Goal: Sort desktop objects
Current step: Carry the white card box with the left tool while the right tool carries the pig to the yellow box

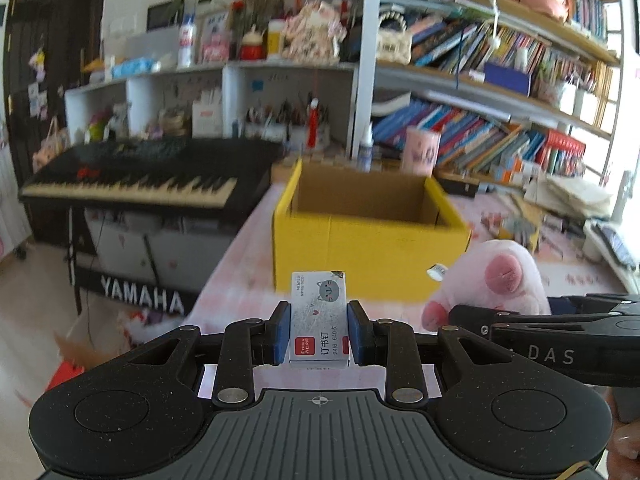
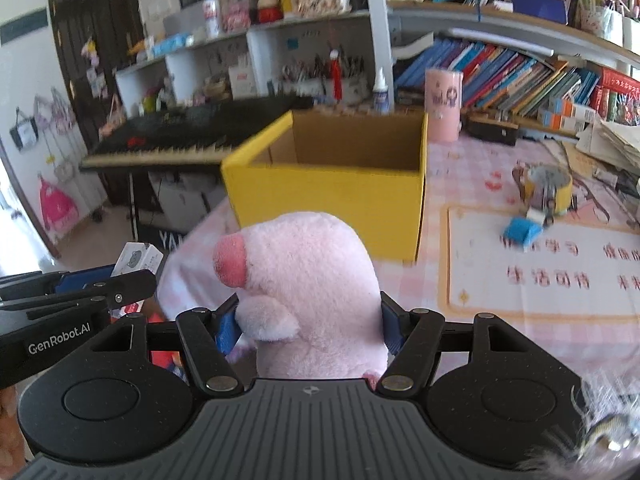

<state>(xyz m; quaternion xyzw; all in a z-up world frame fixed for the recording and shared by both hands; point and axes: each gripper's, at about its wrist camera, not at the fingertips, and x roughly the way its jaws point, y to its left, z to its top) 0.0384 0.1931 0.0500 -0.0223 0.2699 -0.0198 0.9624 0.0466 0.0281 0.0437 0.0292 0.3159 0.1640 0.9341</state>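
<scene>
In the left wrist view, a black Yamaha electronic keyboard (image 1: 136,184) is seen at the left of the frame, a bit blurred. At the centre bottom, the left gripper (image 1: 319,330) is clamped on a small white cardboard box of staples with a grey cat drawing (image 1: 319,316), pinched between the blue pads (image 1: 282,330). Just above it in the frame, an open yellow cardboard box with a plain brown inside (image 1: 368,252) is set on the pink checked tablecloth (image 1: 236,264). To the right, a pink plush pig toy (image 1: 500,280) is seen in front of the box's right corner.

In the right wrist view, the staples box shows up again at the left edge, held in the other tool. The centre is filled by the plush pig, squeezed by the right gripper (image 2: 310,326), with the yellow box right behind it. Further right, a yellow roll of tape (image 2: 548,192) and a small blue block (image 2: 522,232) are lying on the cloth, well apart from the box.
</scene>
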